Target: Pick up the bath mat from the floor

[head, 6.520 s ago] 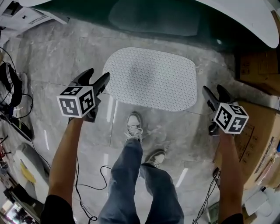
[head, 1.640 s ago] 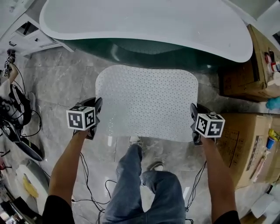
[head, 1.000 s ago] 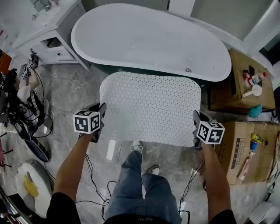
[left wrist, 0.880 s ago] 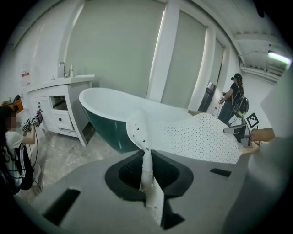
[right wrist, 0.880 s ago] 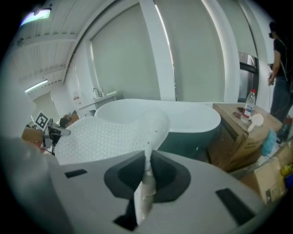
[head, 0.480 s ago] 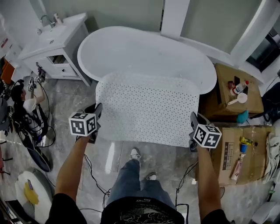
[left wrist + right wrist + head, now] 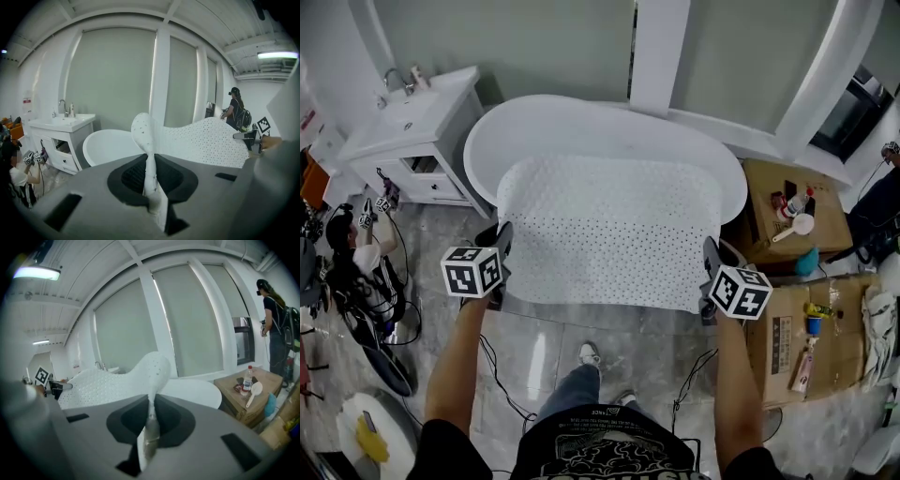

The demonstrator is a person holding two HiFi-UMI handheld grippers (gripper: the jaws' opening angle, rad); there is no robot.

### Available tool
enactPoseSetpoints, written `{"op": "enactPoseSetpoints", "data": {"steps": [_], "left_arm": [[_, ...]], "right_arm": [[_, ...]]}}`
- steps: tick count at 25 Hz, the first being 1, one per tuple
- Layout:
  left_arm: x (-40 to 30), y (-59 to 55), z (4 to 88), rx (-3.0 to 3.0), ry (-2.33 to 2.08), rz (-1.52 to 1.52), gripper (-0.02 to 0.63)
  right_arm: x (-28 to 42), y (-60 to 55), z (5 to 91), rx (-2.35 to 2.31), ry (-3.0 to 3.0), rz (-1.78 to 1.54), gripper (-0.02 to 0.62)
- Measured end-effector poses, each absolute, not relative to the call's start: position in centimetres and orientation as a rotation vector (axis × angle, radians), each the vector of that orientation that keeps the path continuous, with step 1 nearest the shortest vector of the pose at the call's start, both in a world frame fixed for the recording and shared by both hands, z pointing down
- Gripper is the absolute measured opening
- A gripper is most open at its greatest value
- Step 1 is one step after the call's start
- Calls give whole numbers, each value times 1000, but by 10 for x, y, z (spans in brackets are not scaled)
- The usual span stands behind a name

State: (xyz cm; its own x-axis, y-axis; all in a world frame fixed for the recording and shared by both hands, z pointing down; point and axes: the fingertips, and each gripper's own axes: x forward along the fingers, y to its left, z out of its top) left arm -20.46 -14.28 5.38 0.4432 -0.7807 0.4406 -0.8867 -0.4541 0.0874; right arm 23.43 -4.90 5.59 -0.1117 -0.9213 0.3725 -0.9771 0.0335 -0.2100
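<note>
Left gripper (image 7: 501, 239): clamped on the left edge of the bath mat (image 7: 609, 234) — the rim is pinched thin between its jaws.
Right gripper (image 7: 709, 255): clenched on the opposite edge, level with the other.
Why two grips: holding opposite edges probably stops the floppy sheet from folding.
Where it lies: lifted off the floor (image 7: 544, 342) — spread between both grippers, in front of the bathtub (image 7: 581, 131).

Light is bright, soft and even everywhere. The floor (image 7: 536, 352) shows pale glare streaks. Both gripper views are strongly bent, with black corners; a ceiling lamp (image 7: 276, 55) glows there, and the near bath mat (image 7: 149, 173) edge is blurred.
</note>
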Motion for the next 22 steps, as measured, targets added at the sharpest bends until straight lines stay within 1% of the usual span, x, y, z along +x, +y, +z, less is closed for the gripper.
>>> {"op": "enactPoseSetpoints", "data": {"steps": [11,22], "left_arm": [[-194,-183,-8,2493,-1494,388,46],[-219,-221,-52,2551,-1573,307,46]], "right_arm": [[233,-86,-7,2090,-2172,480,26],[210,-128,-57,2150,-2212,344,26]]}}
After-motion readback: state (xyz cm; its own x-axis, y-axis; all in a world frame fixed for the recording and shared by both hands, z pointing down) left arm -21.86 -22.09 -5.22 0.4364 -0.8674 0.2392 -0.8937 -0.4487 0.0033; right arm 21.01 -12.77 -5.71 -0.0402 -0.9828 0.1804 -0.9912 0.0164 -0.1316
